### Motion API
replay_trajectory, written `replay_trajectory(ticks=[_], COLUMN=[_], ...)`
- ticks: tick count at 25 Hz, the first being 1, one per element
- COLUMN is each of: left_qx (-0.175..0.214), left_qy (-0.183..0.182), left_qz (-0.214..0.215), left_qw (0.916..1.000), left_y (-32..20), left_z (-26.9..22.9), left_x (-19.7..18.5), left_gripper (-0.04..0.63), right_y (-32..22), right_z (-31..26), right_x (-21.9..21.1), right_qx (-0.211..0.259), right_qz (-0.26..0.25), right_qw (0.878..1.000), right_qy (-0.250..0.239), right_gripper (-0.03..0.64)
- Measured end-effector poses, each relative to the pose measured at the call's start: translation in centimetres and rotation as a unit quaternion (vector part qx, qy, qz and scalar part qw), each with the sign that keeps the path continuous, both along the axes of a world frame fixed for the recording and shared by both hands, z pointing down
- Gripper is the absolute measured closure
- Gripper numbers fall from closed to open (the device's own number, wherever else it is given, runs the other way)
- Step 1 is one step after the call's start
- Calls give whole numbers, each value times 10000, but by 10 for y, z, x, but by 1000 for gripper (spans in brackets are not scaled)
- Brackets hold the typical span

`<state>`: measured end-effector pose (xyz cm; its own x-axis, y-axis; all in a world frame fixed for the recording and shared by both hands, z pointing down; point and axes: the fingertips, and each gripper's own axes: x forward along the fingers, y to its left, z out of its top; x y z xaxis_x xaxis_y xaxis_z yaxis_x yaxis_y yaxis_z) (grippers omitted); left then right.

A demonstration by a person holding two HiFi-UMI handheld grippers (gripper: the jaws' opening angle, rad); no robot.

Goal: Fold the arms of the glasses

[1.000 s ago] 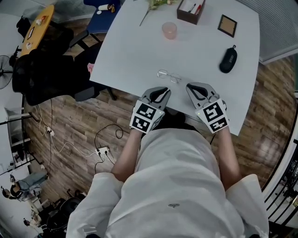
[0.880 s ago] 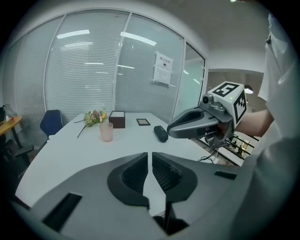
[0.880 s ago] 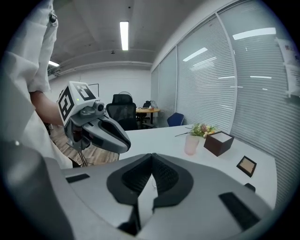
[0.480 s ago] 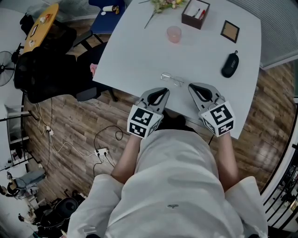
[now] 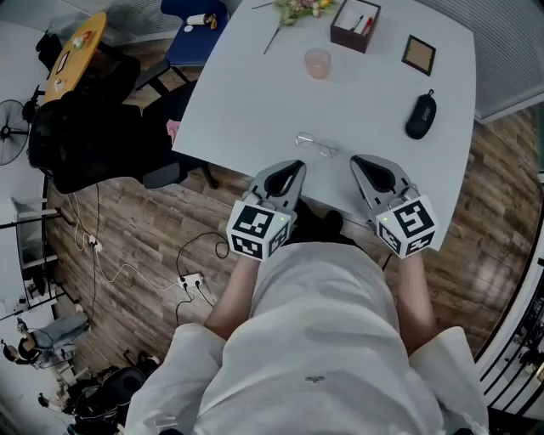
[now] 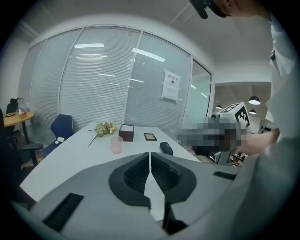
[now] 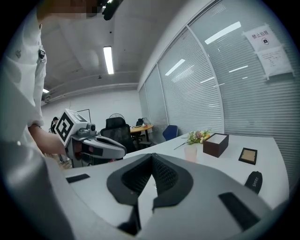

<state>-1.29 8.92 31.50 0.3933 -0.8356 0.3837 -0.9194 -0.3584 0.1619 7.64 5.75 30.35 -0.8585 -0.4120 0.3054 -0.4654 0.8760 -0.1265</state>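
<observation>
The thin wire-framed glasses point(image 5: 316, 144) lie on the white table point(image 5: 246, 102) near its front edge, arms spread. My left gripper point(image 5: 294, 166) hovers just short of them at the table edge, and its jaws have just closed with nothing between them. In the left gripper view the left gripper point(image 6: 150, 153) has its pads meeting. My right gripper point(image 5: 359, 161) sits to the right of the glasses, also shut and empty, and the right gripper point(image 7: 151, 154) shows its pads touching in its own view. Neither gripper touches the glasses.
Farther back on the table stand a pink cup point(image 5: 317, 62), a brown box point(image 5: 354, 21), a small framed picture point(image 5: 418, 55) and flowers point(image 5: 297, 8). A black glasses case point(image 5: 420, 115) lies at the right. A black chair point(image 5: 85, 127) stands left of the table.
Both grippers have lifted toward the head camera, so their marker cubes look larger. The glasses have not moved.
</observation>
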Motion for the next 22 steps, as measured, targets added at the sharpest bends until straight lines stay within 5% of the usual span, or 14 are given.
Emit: replay_trajectory(ticks=[22], left_qx=[-76], left_qy=[45], left_qz=[0], left_qw=[10000], left_y=[8], left_z=[0], left_x=[4], left_gripper=[569], right_y=[13], right_z=[-9], right_x=[1], right_qx=[90], right_qz=[-123], right_qw=[9999], right_qy=[-58], right_gripper=[614])
